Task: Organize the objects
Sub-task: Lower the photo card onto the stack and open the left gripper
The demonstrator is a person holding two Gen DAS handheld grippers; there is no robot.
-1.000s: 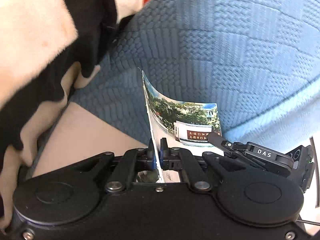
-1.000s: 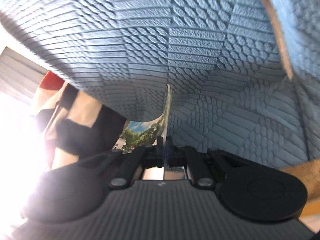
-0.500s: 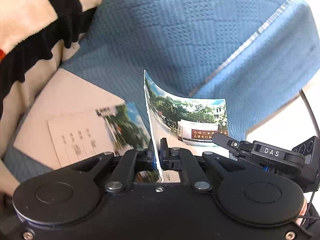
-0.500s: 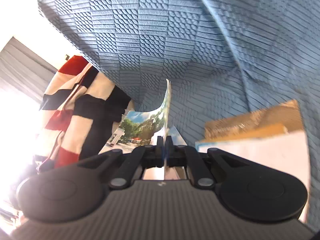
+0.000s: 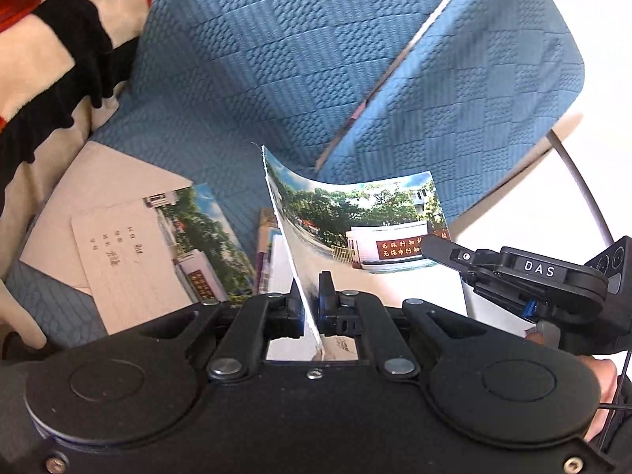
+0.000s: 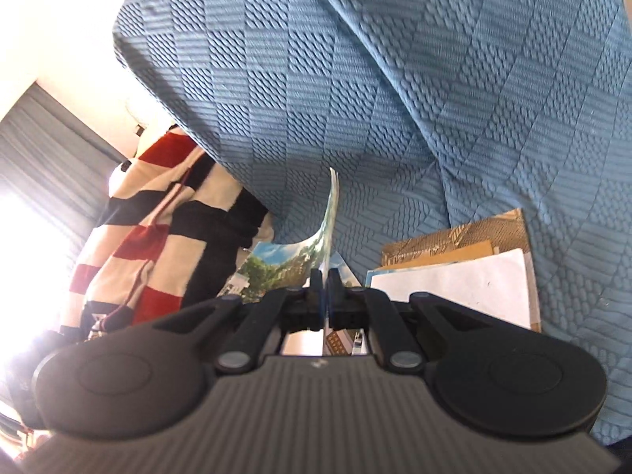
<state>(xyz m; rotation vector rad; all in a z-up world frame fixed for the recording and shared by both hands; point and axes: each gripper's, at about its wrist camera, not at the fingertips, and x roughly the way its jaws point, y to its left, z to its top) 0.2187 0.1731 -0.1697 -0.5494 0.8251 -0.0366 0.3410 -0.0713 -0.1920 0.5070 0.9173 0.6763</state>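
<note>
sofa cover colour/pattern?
Blue sofa cover, woven checker of textured squares; clearest in the right wrist view.

Blue quilted sofa cover (image 5: 245, 63), checker-textured weave, fills most of both views. White piping seam (image 5: 399, 55) runs diagonally between back cushion and armrest. Striped fleece blanket (image 5: 43, 59), red, black, cream, bunched at left on seat; also visible in right wrist view (image 6: 158, 245). Grey curtain (image 6: 43, 146) at far left, bright glare below.
</note>
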